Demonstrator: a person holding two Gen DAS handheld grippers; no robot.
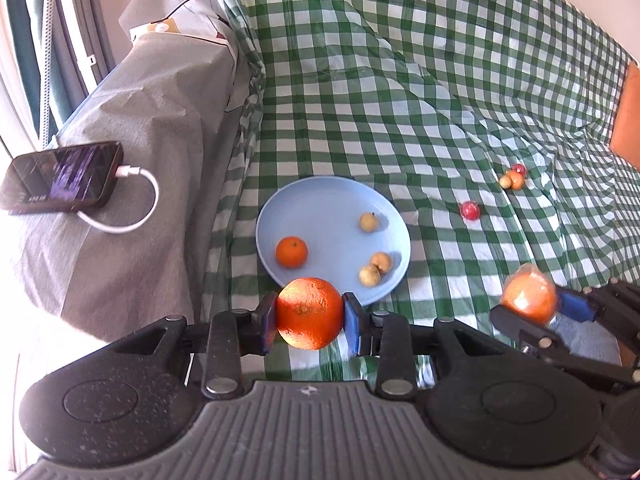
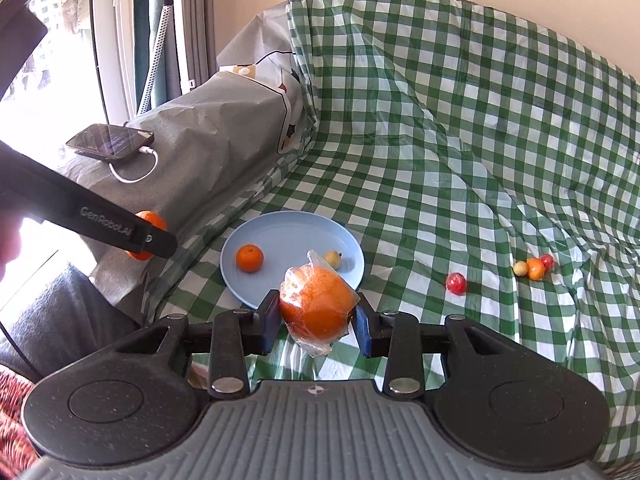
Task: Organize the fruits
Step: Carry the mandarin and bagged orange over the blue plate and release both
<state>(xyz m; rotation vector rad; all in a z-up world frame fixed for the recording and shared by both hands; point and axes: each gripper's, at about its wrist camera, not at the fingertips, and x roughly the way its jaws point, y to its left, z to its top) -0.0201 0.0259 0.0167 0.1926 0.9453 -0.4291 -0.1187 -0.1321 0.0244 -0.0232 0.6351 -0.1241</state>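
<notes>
Since we gather fruit on blue plate [image 1: 280, 216] near cloth's left edge, left gripper [image 1: 309, 316] clamps bare orange [image 1: 309, 312] by plate's near rim; right gripper [image 2: 318, 314] clamps wrapped orange [image 2: 318, 308]. Small fruits [image 2: 534, 267] wait far right.

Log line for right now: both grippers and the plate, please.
left gripper: shut on bare orange | right gripper: shut on wrapped orange | blue plate: small orange, three pale fruits
</notes>
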